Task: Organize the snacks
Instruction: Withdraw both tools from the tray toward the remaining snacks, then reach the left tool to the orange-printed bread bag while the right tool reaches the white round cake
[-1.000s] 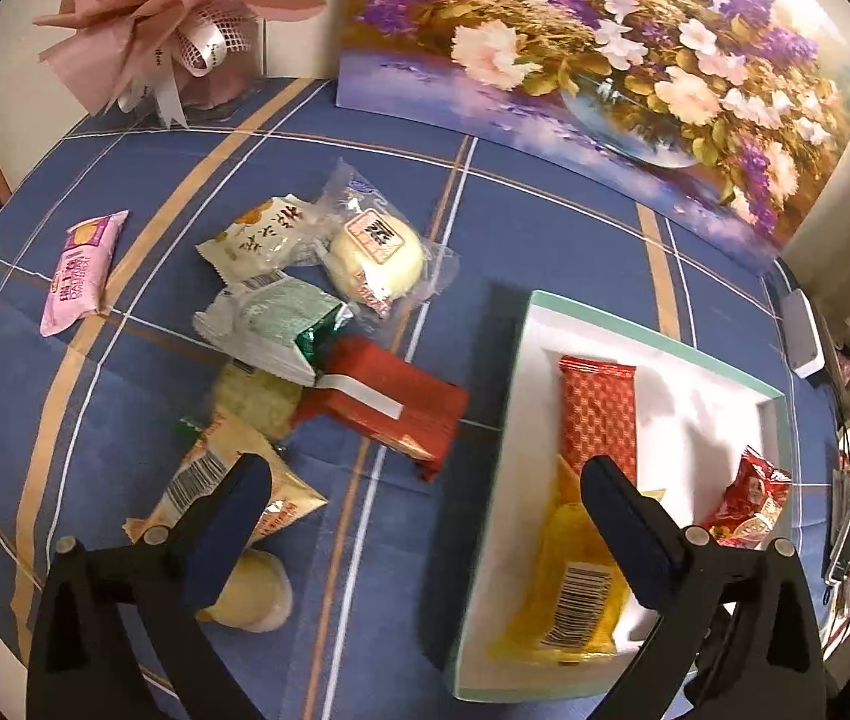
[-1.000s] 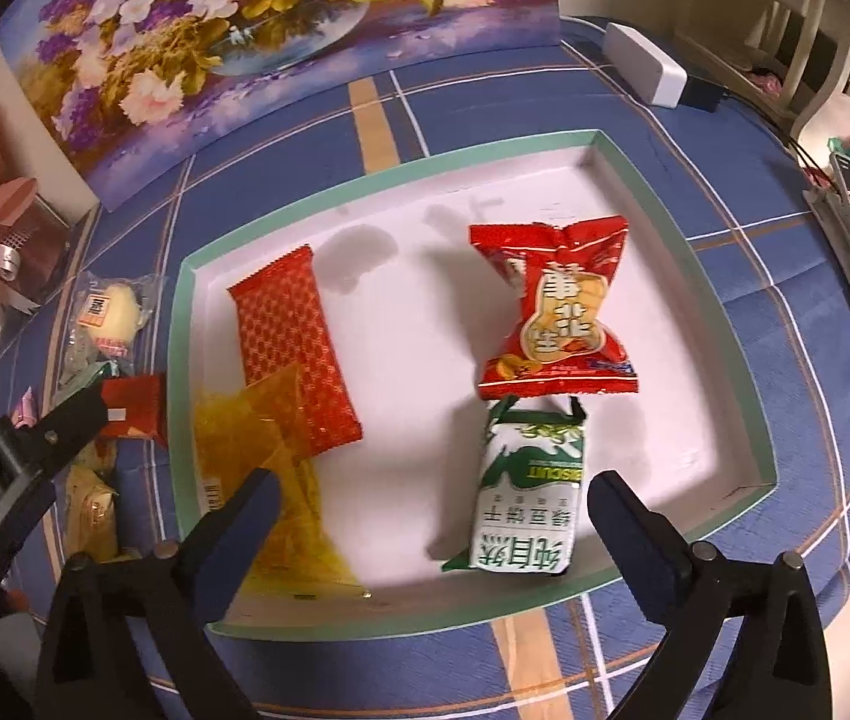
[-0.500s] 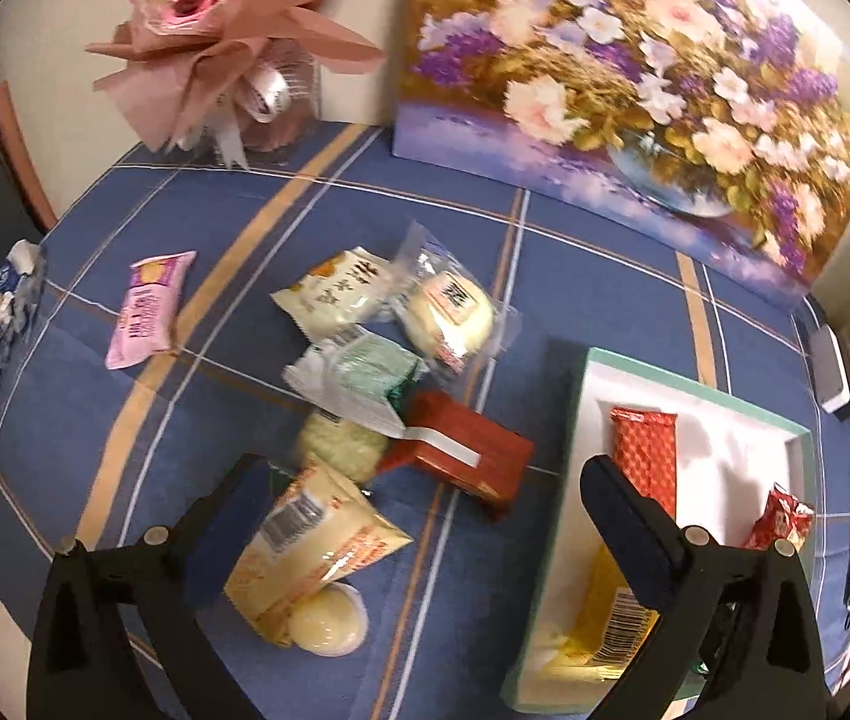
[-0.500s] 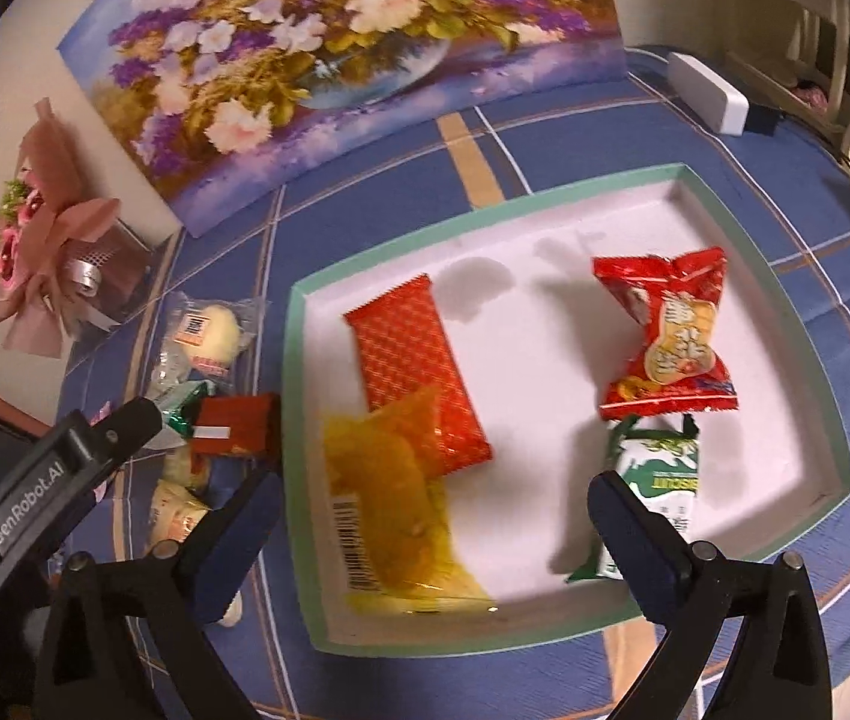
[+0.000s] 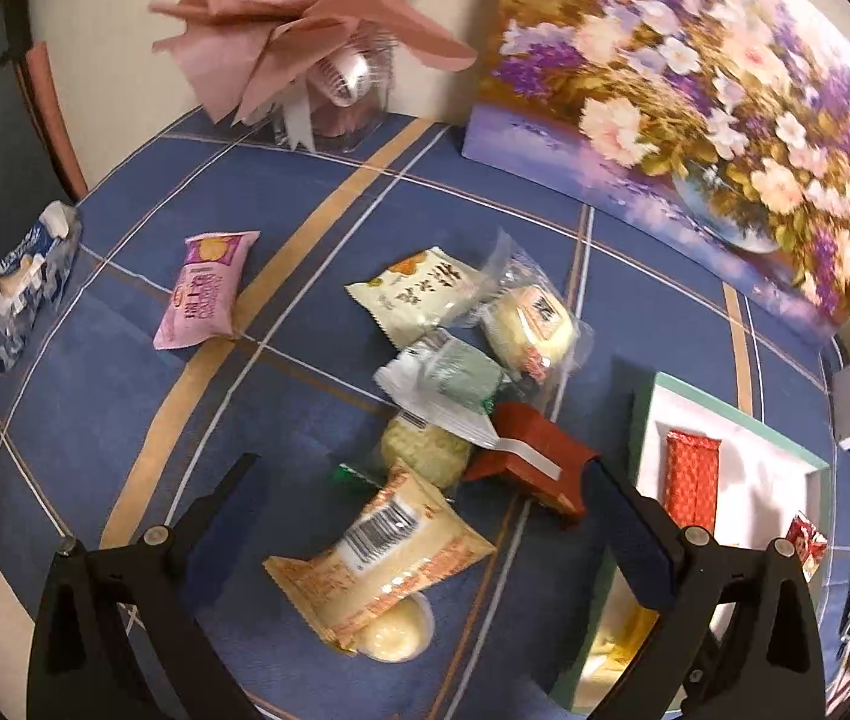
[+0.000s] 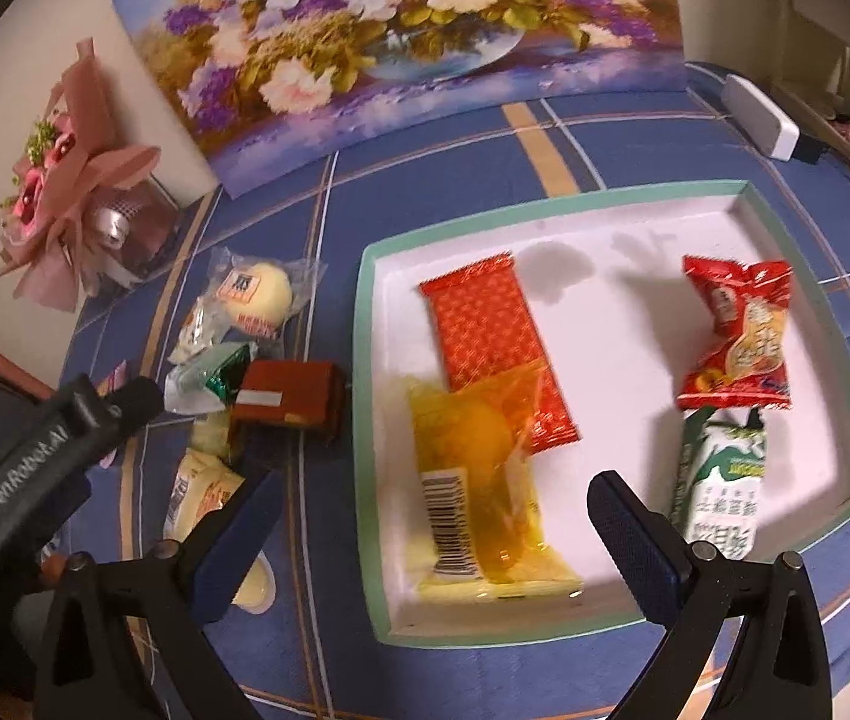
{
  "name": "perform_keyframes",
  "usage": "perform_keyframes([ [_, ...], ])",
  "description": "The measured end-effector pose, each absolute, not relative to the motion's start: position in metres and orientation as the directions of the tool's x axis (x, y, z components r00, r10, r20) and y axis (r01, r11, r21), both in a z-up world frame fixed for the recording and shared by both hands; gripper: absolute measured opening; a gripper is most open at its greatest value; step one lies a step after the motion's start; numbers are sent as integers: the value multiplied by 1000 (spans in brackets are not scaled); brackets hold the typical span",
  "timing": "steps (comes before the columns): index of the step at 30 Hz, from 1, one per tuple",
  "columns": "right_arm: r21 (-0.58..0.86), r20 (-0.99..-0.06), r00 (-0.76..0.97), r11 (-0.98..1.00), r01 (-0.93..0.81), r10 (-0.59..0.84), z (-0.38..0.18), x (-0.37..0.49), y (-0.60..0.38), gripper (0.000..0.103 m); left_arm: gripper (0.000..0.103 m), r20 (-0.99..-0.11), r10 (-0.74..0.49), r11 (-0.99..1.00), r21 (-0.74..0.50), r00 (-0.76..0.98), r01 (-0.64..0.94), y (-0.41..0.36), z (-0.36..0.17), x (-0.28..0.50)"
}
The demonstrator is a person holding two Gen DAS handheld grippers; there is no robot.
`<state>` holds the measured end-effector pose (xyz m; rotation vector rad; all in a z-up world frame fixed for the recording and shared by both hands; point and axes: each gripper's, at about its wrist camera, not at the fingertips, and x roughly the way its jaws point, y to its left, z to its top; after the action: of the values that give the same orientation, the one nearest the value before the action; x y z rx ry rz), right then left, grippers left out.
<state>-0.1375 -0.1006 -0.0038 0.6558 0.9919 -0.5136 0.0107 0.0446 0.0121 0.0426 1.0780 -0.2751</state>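
A white tray with a green rim point(image 6: 785, 222) point(image 5: 644, 420) holds a red patterned bar point(image 6: 491, 336), a yellow packet point(image 6: 479, 498), a red candy bag point(image 6: 737, 336) and a green-white carton point(image 6: 719, 480). Loose snacks lie left of it: a dark red box point(image 5: 536, 468) point(image 6: 290, 399), an orange-cream packet point(image 5: 383, 558), a green-white wrapper point(image 5: 449, 384), a bun in clear wrap point(image 5: 530, 318), a cream packet point(image 5: 419, 291) and a pink packet point(image 5: 206, 291). My left gripper point(image 5: 425, 516) is open above the orange-cream packet. My right gripper point(image 6: 431, 534) is open above the tray's near left part.
A flower painting point(image 5: 695, 96) leans on the wall at the back. A pink bouquet point(image 5: 305, 30) stands at the back left. A blue-white packet point(image 5: 29, 276) lies at the table's left edge. A white device point(image 6: 761, 117) lies at the far right.
Both grippers have shifted left and pulled back from the tray. The left one now frames the orange-cream packet. Both stay open and empty.
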Motion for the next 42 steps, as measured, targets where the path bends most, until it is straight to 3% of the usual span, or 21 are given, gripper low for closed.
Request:
perform_keyframes([
  [8,247,-894,441,733,634,-80,-8,-116,-75,103,103,-889,-256,957,-179,380,227,68,9,25],
  [20,234,-892,450,808,540,-42,-4,-92,-30,99,102,-958,-137,991,-134,253,30,123,-19,38],
  [32,192,-934,358,817,543,-18,-28,-88,-20,89,102,-977,-142,990,-143,161,9,131,-45,37],
  [42,197,-942,331,878,437,47,-36,-71,16,85,102,-982,-100,995,-101,159,2,134,-52,39],
])
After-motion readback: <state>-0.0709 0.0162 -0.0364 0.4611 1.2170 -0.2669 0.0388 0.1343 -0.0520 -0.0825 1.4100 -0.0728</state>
